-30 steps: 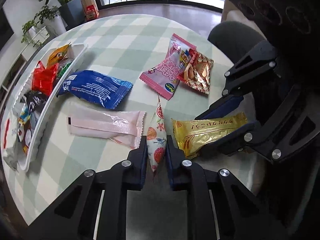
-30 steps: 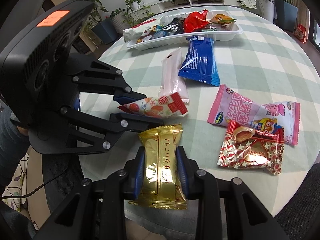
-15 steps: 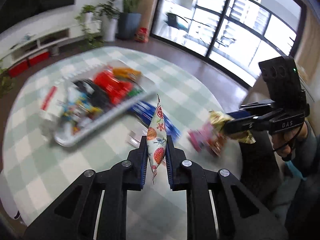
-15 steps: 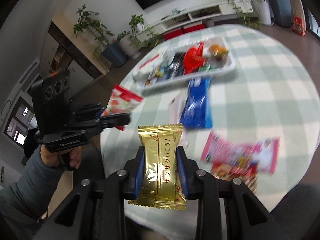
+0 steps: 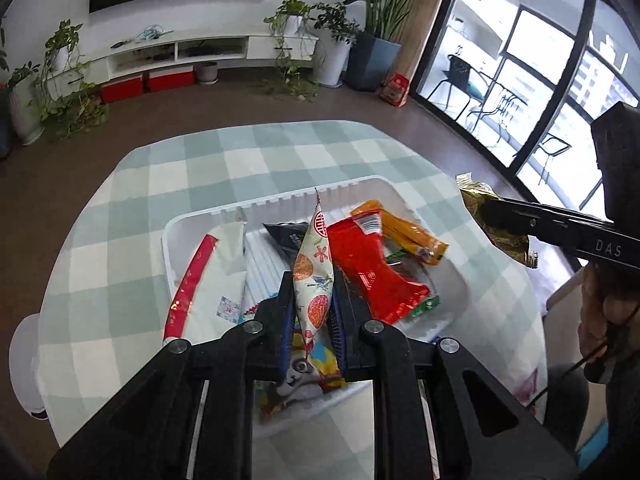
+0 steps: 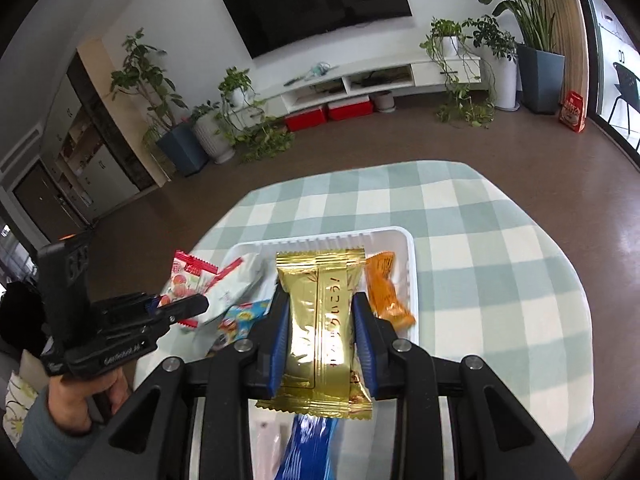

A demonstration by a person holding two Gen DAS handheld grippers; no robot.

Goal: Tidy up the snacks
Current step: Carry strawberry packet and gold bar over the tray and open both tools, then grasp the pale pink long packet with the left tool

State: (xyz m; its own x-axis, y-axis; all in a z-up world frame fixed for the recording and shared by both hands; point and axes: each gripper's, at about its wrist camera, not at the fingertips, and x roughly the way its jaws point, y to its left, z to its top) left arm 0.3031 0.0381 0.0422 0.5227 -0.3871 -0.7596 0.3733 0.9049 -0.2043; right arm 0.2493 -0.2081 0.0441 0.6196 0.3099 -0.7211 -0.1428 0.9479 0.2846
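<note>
My left gripper [image 5: 312, 292] is shut on a white fruit-print snack packet [image 5: 313, 280] and holds it above the white tray [image 5: 280, 204]. The tray holds a red packet [image 5: 372, 264], an orange packet [image 5: 404, 232], a white and red packet [image 5: 208, 280] and others. My right gripper [image 6: 320, 320] is shut on a gold snack packet [image 6: 320, 320], held above the tray's [image 6: 412, 264] right part. The gold packet [image 5: 492, 220] also shows at the right in the left wrist view. The left gripper [image 6: 176, 308] with its packet [image 6: 186, 280] shows at the left in the right wrist view.
The tray sits on a round table with a green checked cloth [image 5: 240, 160]. A blue packet [image 6: 312, 444] and a pale pink packet [image 6: 268, 448] lie on the cloth below my right gripper. Plants, a TV cabinet and glass doors stand beyond the table.
Both grippers have lifted their packets off the cloth and carried them over the tray. The other loose snacks have dropped out of the left wrist view.
</note>
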